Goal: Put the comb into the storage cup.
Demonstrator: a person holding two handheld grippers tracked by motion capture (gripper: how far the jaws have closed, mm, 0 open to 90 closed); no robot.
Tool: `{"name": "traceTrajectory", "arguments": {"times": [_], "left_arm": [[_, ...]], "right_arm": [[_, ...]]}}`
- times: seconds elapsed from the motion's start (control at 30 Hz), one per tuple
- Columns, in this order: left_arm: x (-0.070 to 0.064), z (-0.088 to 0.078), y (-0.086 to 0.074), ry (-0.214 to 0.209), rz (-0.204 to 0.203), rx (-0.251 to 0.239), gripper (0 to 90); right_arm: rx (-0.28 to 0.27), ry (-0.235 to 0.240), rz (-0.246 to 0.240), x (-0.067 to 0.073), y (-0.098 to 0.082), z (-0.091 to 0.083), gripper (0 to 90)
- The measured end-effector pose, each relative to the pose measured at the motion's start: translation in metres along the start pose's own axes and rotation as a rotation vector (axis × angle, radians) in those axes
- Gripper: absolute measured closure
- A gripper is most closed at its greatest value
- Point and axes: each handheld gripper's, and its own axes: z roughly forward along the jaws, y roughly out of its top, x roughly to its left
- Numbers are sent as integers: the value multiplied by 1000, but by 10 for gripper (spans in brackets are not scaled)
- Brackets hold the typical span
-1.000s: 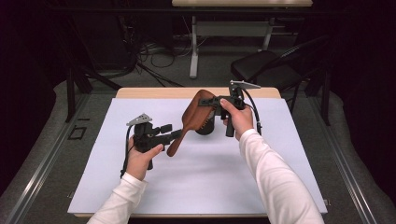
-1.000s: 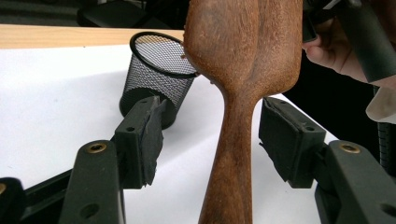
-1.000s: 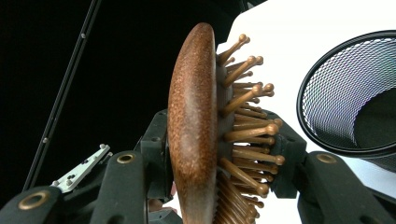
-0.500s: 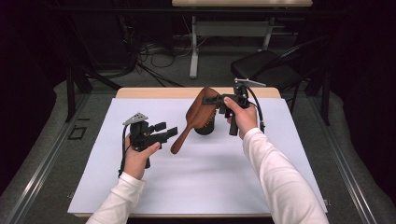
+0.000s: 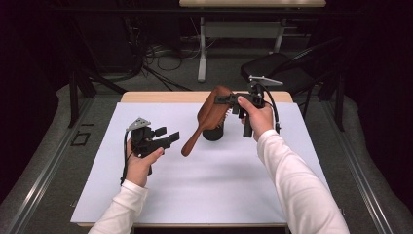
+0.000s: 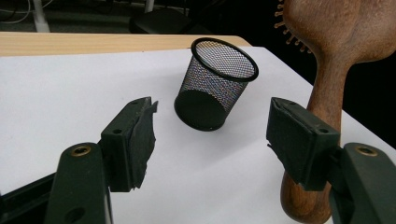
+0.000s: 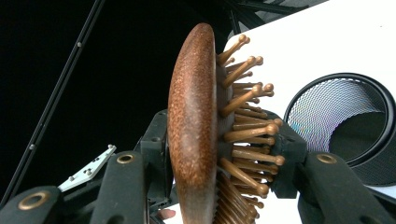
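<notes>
Right gripper (image 5: 229,100) clamps the wooden hairbrush (image 5: 207,117) just above the mesh cup (image 5: 213,131); left gripper (image 5: 168,136), jaws apart and just opened wider, stays near the handle. White table (image 5: 195,190), dark room.

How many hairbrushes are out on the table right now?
1. A brown wooden hairbrush with peg bristles, held up by its head between the fingers of the right gripper, above the black mesh cup. None seems hidden.
</notes>
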Motion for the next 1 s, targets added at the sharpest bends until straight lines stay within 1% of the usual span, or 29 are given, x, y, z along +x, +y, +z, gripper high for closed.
{"name": "traceTrajectory", "arguments": {"times": [0.27,0.37,0.4,0.43,0.5,0.6,0.63,0.67,0.73,0.83,0.93,1.0], "left_arm": [[0,2,-1,19,11,12,308],[1,3,-2,14,2,14,282],[1,3,-2,19,0,13,262],[1,3,-2,20,-4,13,262],[2,3,-2,14,-21,8,246],[3,4,-2,16,-31,9,193],[4,4,-2,19,-34,8,191],[4,4,-3,22,-40,5,188],[4,4,-2,20,-51,0,160],[5,4,-2,28,-49,-4,145],[5,4,-2,23,-65,-10,107],[5,4,-2,27,-58,-13,80]], "right_arm": [[-8,-9,-12,5,3,-5,512],[-14,-14,-14,5,3,-5,512],[-14,-14,-16,5,3,-6,512],[-15,-17,-16,6,4,-6,512],[-18,-19,-17,6,4,-6,511],[-24,-22,-20,7,6,-7,512],[-24,-23,-17,8,6,-8,512],[-27,-25,-23,8,7,-8,511],[-32,-30,-27,9,8,-9,511],[-40,-35,-30,10,10,-10,511],[-42,-40,-35,12,11,-12,511],[-44,-45,-40,12,11,-12,511]]}}
